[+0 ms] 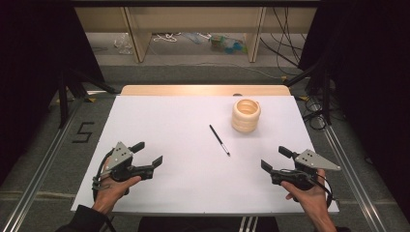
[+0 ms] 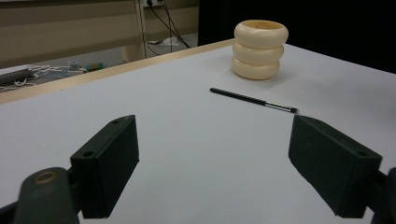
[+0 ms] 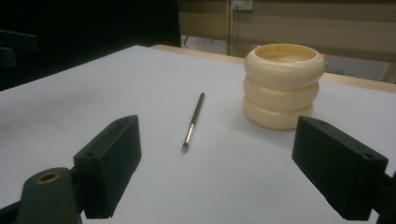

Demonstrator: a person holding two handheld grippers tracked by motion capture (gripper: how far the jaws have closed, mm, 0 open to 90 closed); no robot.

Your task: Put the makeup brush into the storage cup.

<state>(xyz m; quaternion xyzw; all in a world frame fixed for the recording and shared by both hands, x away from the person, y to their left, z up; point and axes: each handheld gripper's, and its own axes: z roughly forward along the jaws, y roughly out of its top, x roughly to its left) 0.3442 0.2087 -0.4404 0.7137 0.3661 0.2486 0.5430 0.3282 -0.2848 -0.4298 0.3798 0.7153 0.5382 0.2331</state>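
A thin dark pen-like stick with a silver end [image 1: 219, 140] [image 2: 253, 100] [image 3: 193, 121] lies flat near the middle of the white table top [image 1: 183, 125]. A cream ribbed cup made of three stacked rings [image 1: 245, 115] [image 2: 259, 49] [image 3: 283, 85] stands upright beyond it, at the right rear. My left gripper [image 1: 147, 155] [image 2: 224, 163] rests at the near left, open, with nothing between its jaws. At the near right my right gripper [image 1: 275, 160] [image 3: 229, 168] is held the same way, open and bare. Both point toward the stick, well short of it.
The white sheet covers a wooden table whose far edge [image 1: 203, 90] shows beyond it. Black curtains and stand legs [image 1: 67, 92] flank both sides. Cables and clutter [image 1: 227, 43] lie on the floor past the table.
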